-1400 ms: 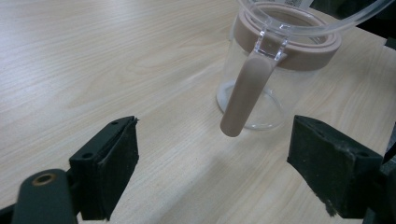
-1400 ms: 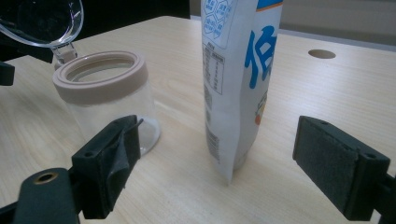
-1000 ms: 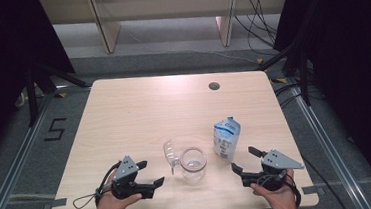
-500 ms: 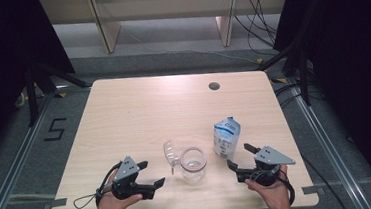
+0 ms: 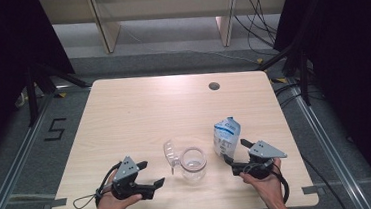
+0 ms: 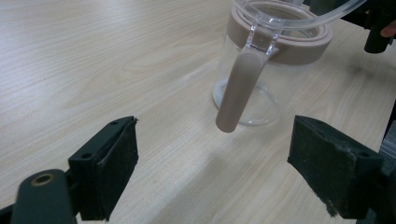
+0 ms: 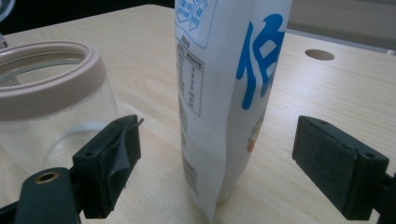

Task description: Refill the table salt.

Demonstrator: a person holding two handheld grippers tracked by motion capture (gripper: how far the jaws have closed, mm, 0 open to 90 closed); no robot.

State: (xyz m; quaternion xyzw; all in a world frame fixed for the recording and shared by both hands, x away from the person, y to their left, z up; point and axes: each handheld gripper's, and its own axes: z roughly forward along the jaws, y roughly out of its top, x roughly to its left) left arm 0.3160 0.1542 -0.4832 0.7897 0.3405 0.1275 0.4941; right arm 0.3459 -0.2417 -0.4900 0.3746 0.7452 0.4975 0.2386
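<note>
Both grippers stand wide open and empty. The right gripper (image 5: pixel 237 156) frames the upright white pouch (image 7: pixel 224 93) near the table's right front; it looks soft and light, so grip mid-body, gently. The left gripper (image 5: pixel 151 174) faces the handle (image 6: pixel 238 88) of the clear jar (image 5: pixel 193 164), rigid, probably fragile. Its hinged lid (image 5: pixel 170 152) stands open; jar and pouch sit close together.
</note>
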